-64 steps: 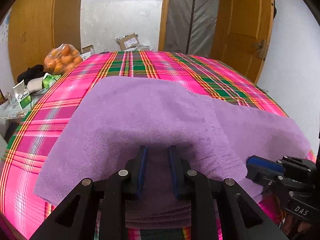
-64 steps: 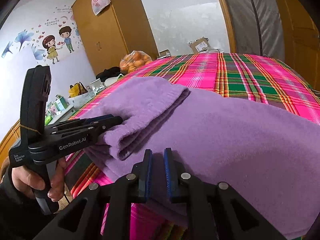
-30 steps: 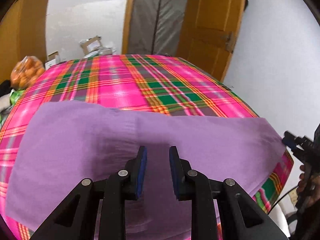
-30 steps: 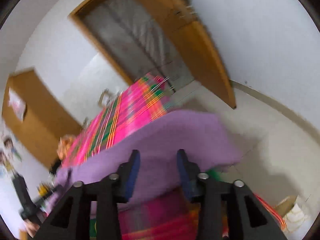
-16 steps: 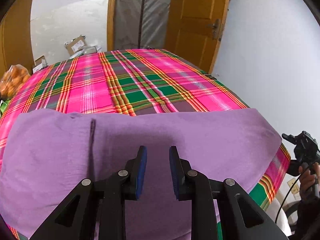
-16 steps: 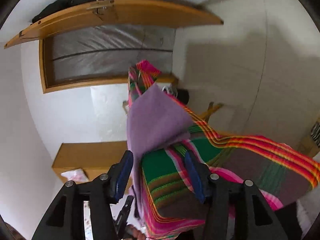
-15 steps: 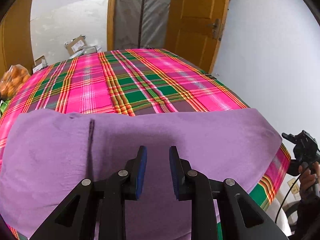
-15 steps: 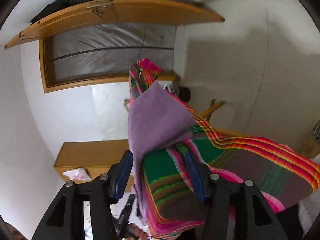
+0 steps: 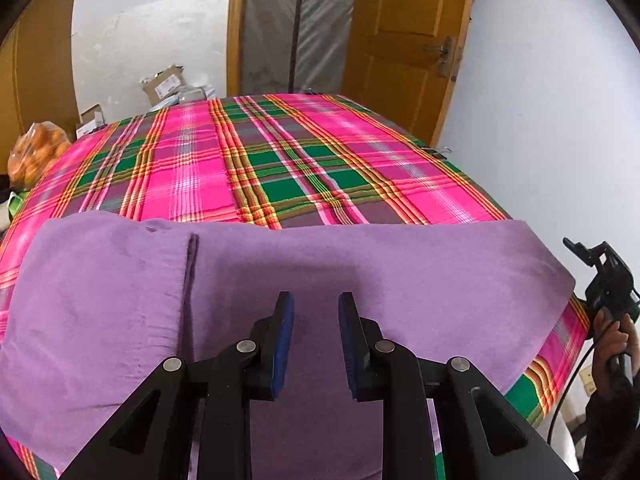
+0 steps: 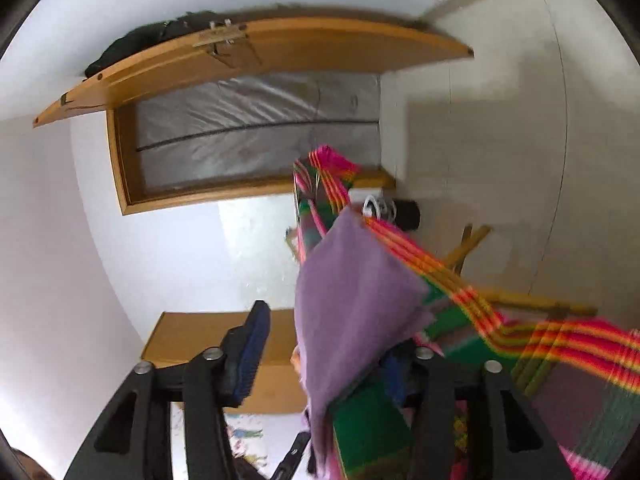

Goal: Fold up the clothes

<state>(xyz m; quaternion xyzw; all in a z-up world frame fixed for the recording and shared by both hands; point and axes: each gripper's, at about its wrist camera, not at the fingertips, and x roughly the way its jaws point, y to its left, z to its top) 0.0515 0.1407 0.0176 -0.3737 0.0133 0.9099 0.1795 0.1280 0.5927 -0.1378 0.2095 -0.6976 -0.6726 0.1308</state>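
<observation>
A purple fleece cloth [image 9: 360, 272] lies spread in a long band across the near side of a table under a pink and green plaid cover [image 9: 280, 152]. A fold line runs across its left part. My left gripper [image 9: 312, 340] sits at the cloth's near edge, and the fleece fills the narrow gap between its blue pads. My right gripper [image 9: 580, 248], held by a hand [image 9: 612, 344], hangs just off the cloth's right corner. In the right wrist view, turned on its side, that corner [image 10: 352, 300] lies between the closing jaws of the right gripper [image 10: 324, 360]. The left pad [image 10: 252, 344] stands clear of it.
A bag of oranges [image 9: 36, 148] and cardboard boxes [image 9: 164, 84] sit beyond the table's far left. A wooden door [image 9: 404, 48] and a white wall [image 9: 540, 120] stand close on the right. The plaid cover hangs over the table's right edge [image 10: 540, 340].
The bunched cloth has been drawn out flat across the table. The right gripper has rolled onto its side and dropped beside the cloth's right corner. The left view has held still lately.
</observation>
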